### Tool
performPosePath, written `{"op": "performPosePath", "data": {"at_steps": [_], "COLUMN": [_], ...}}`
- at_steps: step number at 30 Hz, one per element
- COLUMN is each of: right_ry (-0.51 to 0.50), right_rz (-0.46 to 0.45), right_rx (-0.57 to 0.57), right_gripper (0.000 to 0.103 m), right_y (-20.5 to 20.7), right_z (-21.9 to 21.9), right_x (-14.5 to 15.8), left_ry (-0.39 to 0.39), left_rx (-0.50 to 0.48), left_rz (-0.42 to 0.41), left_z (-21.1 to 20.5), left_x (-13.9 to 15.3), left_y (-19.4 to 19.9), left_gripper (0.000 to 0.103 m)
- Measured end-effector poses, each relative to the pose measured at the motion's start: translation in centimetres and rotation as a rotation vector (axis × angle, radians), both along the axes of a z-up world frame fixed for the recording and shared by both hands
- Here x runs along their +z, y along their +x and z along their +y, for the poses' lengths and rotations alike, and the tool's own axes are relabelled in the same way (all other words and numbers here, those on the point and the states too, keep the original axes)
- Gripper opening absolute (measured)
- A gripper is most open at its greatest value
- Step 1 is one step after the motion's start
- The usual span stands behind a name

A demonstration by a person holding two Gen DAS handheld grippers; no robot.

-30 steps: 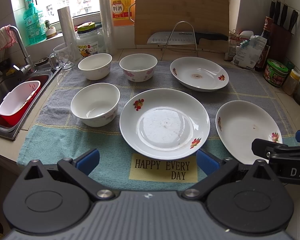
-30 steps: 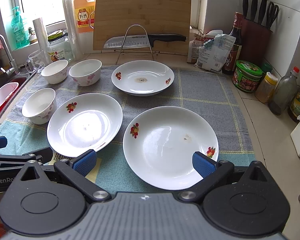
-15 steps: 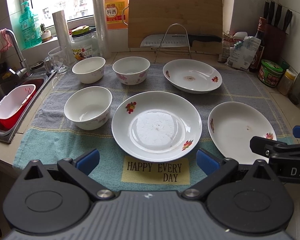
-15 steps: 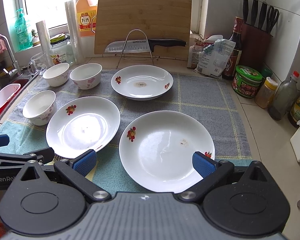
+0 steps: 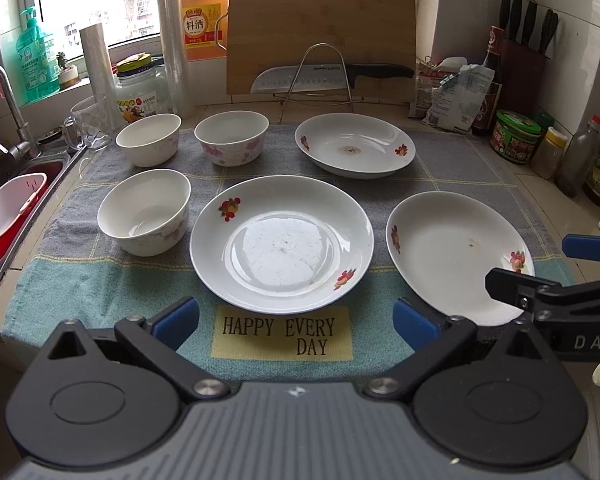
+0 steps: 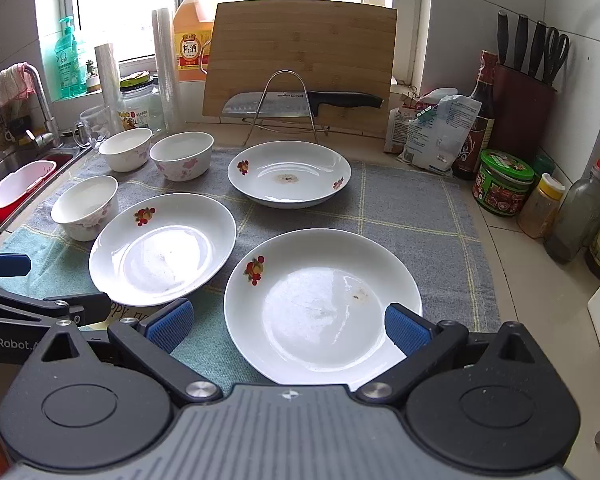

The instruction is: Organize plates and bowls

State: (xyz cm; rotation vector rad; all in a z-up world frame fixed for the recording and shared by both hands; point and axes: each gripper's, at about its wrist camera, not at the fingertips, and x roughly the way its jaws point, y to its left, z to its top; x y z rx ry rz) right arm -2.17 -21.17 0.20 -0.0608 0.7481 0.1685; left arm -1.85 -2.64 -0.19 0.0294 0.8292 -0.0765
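Left wrist view: the left gripper (image 5: pixel 296 318) hangs spread wide and empty over the near edge of the blue-and-grey checked cloth mat (image 5: pixel 452 160), just short of the middle white ceramic plate with red flower prints (image 5: pixel 282 244). To its right lies the near right white plate with a small brown speck (image 5: pixel 456 256), and beyond them the far white plate with a brown stain at its centre (image 5: pixel 354 145). Three white ceramic bowls with pink flower patterns sit on the left: the near bowl (image 5: pixel 144 212) just beside the middle plate, the far left bowl (image 5: pixel 149 139) and the far middle bowl (image 5: pixel 232 138) side by side behind it. All six pieces lie apart in a single layer.

In the right wrist view, the right gripper (image 6: pixel 288 326) is likewise spread and holds nothing; its blue fingertips (image 6: pixel 406 328) stand over the near rim of the near right plate.

Judging from this, the organizing has not begun and the step in hand is the approach to a first plate, most likely the near right one. The next move would call for lowering a finger under that shallow rim and pinching it firmly, since glazed ceramic is likely slippery, then lifting it level onto another plate to start a stack, with the bowls nested afterwards.
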Motion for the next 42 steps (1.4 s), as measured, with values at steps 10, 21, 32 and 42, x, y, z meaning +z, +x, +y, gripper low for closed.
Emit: {"op": "performPosePath", "data": {"at_steps": [10,21,32,42], "right_ry": [-0.001,0.019,0.011,-0.021], "right_rz": [0.033,0.050,0.027,-0.001], "right_rx": [0.056,0.084,0.145,0.226], "right_gripper": [0.103,0.103,0.103,0.103], "right_y": [-0.4,0.7,1.7,1.4], "right_z": [-2.9,-4.6,-4.8,-4.7], "right_x": [-5.0,-9.3,-10.5,-10.9], "left_ry": [0.003,-0.011,-0.037,-0.042], "left_rx": [-0.030,-0.049,-0.128,-0.208], "left_rz": [0.030,0.013,0.027,0.013], "left_z": [-0.9,-2.0,-4.2,-6.1], "left_x": [-1.0,-1.0,-0.6,-0.5], "left_y": [-0.2,0.2,1.0,3.5], "left_gripper": [0.102,0.102,0.102,0.102]}}
